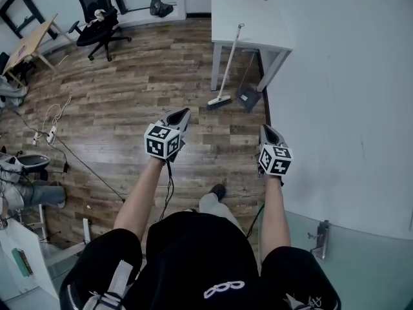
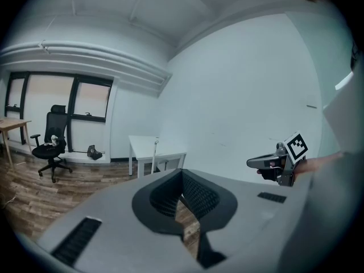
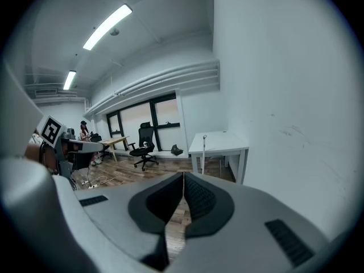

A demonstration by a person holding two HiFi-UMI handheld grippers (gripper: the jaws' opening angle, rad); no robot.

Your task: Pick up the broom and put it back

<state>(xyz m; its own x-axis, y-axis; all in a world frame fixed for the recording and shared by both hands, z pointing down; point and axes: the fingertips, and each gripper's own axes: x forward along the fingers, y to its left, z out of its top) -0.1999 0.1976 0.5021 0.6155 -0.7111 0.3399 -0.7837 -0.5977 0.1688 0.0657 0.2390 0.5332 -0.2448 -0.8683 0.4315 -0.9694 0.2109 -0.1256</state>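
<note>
At the far left a wooden desk (image 1: 27, 44) stands at the edge of the room. A black office chair (image 1: 97, 19) stands just right of it, near the far wall. A power strip (image 1: 50, 134) with pale cables lies on the wooden floor (image 1: 142, 82) nearer the person. The left tongs (image 1: 182, 113) are held out over bare floor, their jaws together at the tips with nothing between them. Ahead and to the right, well apart from both tongs, the broom (image 1: 230, 62) stands tilted. Its head is on the floor and the top of its handle rests against the front edge of the white tabletop (image 1: 248, 15). A dark dustpan (image 1: 248, 99) sits just right of the broom head, its thin handle leaning up toward the same edge. The right tongs (image 1: 265, 130) are held out close beside the white wall (image 1: 348, 95), jaws closed together and empty.
</note>
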